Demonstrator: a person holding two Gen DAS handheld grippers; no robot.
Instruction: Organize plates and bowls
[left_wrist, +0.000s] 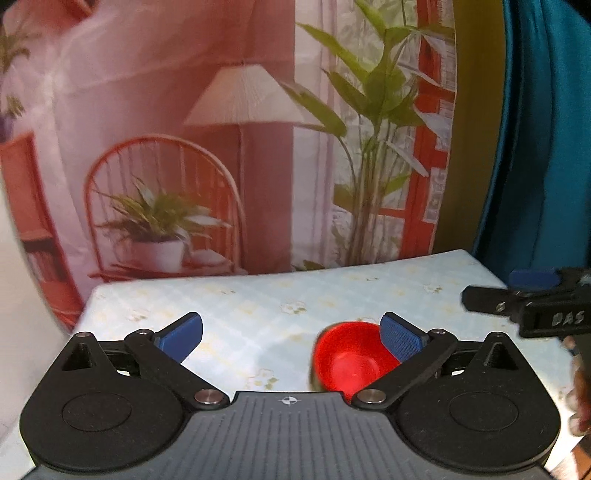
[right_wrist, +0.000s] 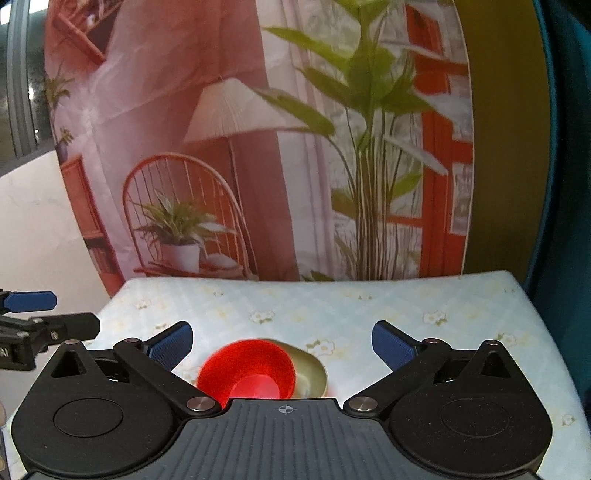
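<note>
While both jaws gape empty, a glossy red bowl (right_wrist: 246, 373) nests, seemingly, in a gold bowl (right_wrist: 310, 373).

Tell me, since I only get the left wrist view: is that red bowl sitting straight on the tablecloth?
Observer: No. The right wrist view shows the red bowl resting inside a shallow gold bowl.
Operator: Is it centred in there?
Observer: No. It sits toward the left side of that view, so the gold inner wall shows only to its right.
Operator: Is the right gripper holding anything?
Observer: No. The right gripper is wide open and empty, with both bowls low in front of it.
</note>
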